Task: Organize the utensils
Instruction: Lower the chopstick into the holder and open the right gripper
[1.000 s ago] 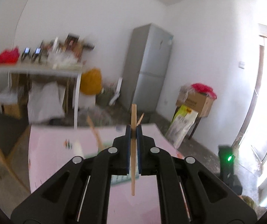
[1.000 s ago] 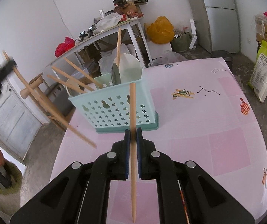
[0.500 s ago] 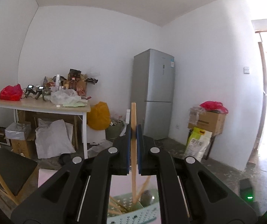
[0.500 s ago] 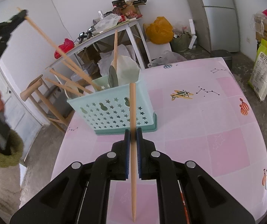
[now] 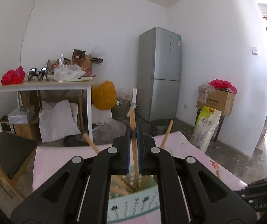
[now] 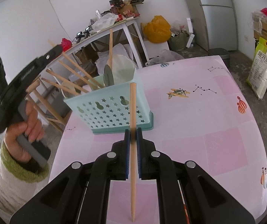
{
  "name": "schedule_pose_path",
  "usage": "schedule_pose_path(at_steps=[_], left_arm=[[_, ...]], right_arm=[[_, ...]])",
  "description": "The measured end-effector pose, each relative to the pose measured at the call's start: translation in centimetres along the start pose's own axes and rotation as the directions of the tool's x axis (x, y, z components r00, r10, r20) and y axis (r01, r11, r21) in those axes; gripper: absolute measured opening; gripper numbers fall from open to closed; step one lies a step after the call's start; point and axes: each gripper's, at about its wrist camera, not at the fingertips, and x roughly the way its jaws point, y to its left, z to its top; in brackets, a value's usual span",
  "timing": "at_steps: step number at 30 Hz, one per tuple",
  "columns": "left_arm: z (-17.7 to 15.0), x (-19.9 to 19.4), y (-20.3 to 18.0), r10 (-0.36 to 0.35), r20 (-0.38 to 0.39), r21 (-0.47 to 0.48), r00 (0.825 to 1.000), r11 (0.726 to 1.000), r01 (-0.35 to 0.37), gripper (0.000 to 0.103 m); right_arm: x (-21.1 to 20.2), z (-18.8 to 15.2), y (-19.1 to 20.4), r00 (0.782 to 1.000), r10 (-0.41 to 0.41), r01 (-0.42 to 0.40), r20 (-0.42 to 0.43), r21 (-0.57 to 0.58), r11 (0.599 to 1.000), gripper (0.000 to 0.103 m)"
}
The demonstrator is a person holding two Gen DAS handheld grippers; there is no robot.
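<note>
**Left chopstick going into the basket, right one waiting**

The left gripper (image 5: 133,130) is clamped on a wooden chopstick (image 5: 134,153), held over the pale teal basket (image 6: 111,110) with the stick's lower end reaching down among the sticks already standing inside. From the right wrist view the stick runs at a slant from the gripper down into the basket's far side. The step in hand looks like the drop-off of this chopstick — whether its tip has touched the basket floor cannot be told.

The right gripper (image 6: 133,136) is closed on a second chopstick (image 6: 133,149), upright between the blue pads, above the pink tabletop (image 6: 217,140) and just in front of the basket.

The next move likely calls for the left jaws to part so the stick settles against the others, then for the right gripper to bring its stick over the rim, tilting it to clear the slanted handles.

The basket is thin moulded plastic, rectangular, its wall pierced with star and gourd cut-outs. The chopsticks are plain light wood, round and tapering — smooth, easy to slip. A wooden-handled spoon (image 6: 108,74) with a metal bowl also stands inside. The tabletop covering is glossy, printed with small pictures.
</note>
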Motion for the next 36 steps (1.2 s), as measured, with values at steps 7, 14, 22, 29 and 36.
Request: schedule_pose_path(at_steps=[7, 14, 22, 29, 36], left_arm=[[-0.4, -2.9, 1.0, -0.011, 0.005, -0.027, 1.000, 1.000, 0.011, 0.025], [-0.7, -6.7, 2.1, -0.036, -0.006, -0.067, 0.999, 0.997, 0.035, 0.039], [-2.1, -10.0, 3.6, -0.017, -0.037, -0.113, 0.999, 0.994, 0.013, 0.044], [-4.5, -10.8, 5.3, 0.043, -0.130, -0.153, 0.991, 0.986, -0.063, 0.047], [-6.5, -10.8, 6.4, 0.084, -0.210, -0.176, 0.974, 0.977, -0.123, 0.051]], right_arm=[[-0.2, 0.2, 0.7, 1.000, 0.000, 0.000, 0.012, -0.009, 1.000, 0.007], [-2.4, 1.2, 1.8, 0.997, 0.020, -0.018, 0.069, -0.030, 0.999, 0.007], [-5.5, 3.8, 4.5, 0.984, 0.052, -0.033, 0.169, -0.112, 0.993, 0.007], [-7.9, 7.0, 7.1, 0.963, 0.102, -0.052, 0.250, -0.201, 0.978, 0.007], [-9.2, 11.1, 10.1, 0.932, 0.159, -0.063, 0.325, -0.284, 0.957, 0.007]])
